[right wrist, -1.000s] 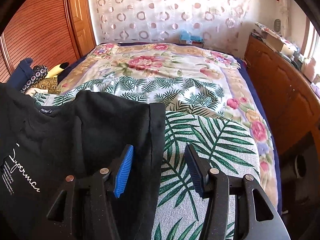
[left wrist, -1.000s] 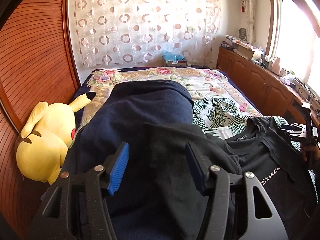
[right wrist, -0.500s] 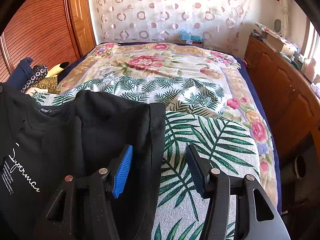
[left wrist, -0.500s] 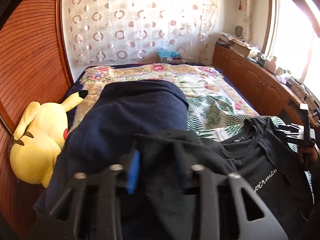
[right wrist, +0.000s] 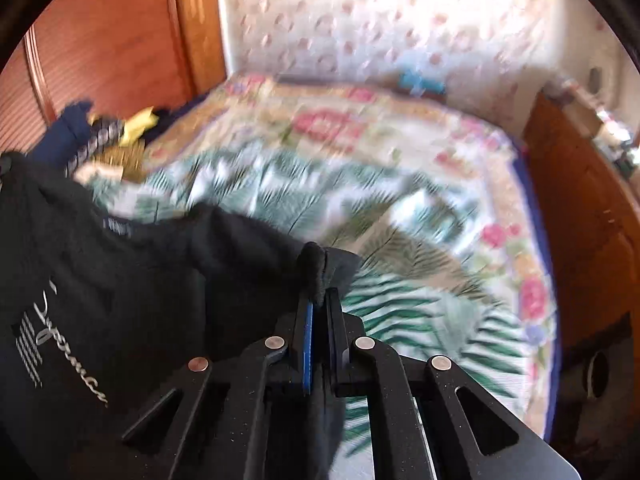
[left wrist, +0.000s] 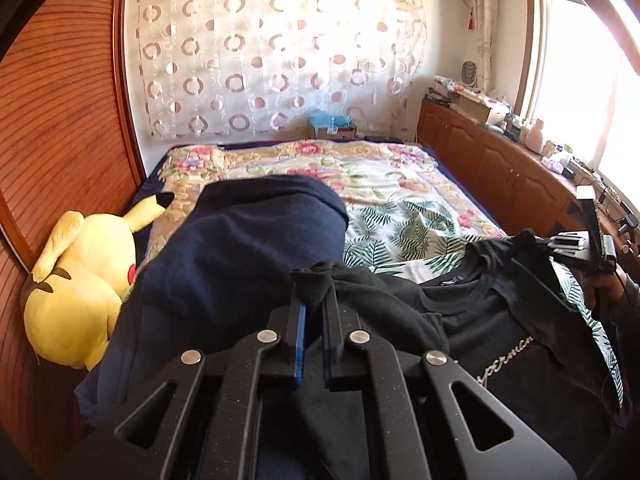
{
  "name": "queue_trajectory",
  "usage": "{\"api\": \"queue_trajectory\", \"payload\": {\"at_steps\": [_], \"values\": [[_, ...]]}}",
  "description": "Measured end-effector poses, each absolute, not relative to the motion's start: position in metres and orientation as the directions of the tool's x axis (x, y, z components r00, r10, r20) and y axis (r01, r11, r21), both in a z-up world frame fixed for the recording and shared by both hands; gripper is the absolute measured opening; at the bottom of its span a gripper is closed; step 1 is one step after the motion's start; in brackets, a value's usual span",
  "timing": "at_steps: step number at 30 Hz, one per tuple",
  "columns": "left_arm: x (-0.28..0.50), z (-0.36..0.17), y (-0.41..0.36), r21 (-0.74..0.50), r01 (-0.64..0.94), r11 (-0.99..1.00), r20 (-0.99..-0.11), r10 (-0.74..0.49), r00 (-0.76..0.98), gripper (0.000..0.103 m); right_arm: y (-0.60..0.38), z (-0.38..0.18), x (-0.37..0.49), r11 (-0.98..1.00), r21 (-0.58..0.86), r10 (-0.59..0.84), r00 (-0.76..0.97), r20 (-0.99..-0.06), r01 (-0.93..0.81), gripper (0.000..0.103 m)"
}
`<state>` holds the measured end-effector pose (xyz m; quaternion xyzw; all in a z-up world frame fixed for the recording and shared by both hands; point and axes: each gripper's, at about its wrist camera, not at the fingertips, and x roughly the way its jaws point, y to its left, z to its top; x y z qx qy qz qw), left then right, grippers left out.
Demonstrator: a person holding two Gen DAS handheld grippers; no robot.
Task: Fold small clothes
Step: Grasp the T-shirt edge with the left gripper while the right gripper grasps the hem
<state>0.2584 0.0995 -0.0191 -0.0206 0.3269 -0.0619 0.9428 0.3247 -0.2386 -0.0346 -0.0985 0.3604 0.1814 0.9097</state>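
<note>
Item: black T-shirt [left wrist: 500, 344], white script lettering on the chest; it lies across the near end of the bed [left wrist: 400, 184], on the floral and palm-leaf bedspread [right wrist: 420, 240]; its left part overlaps a navy garment [left wrist: 240, 248].

Your left gripper [left wrist: 313, 304]: jaws have just been closing; they are now clamped on a bunched fold of the shirt's left edge, cloth puffing out above the blue pads.

Your right gripper [right wrist: 319, 300]: jaws have just been closing; they now pinch the shirt's right edge, a roll of black fabric standing up between them; the view is motion-blurred.

Also present: yellow plush toy [left wrist: 76, 288] against the wooden wardrobe [left wrist: 60, 120]; patterned curtain [left wrist: 272, 60]; wooden cabinets [left wrist: 500, 168] beneath the window.
</note>
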Motion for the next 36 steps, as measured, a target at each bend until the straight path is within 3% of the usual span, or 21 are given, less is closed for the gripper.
{"api": "queue_trajectory", "payload": {"at_steps": [3,7,20,36], "values": [[0.242,-0.006,0.099,-0.079,0.101,0.992,-0.579,-0.128,0.805,0.007,-0.273,-0.011,0.306,0.955,-0.022,0.221,0.757,-0.615,-0.297,0.005],[0.223,0.008,0.098,-0.078,0.099,0.992,-0.542,-0.125,0.831,0.007,-0.301,0.000,0.280,0.965,-0.022,0.199,0.787,-0.584,-0.260,0.005],[0.133,0.023,0.087,-0.073,0.144,0.987,-0.473,-0.162,0.866,0.007,-0.340,0.018,0.142,0.943,-0.005,0.292,0.836,-0.464,-0.332,0.005],[0.026,-0.021,0.100,-0.163,0.161,0.973,-0.487,-0.222,0.845,0.006,-0.395,-0.006,-0.008,0.923,-0.004,0.338,0.815,-0.471,-0.385,0.005]]}}
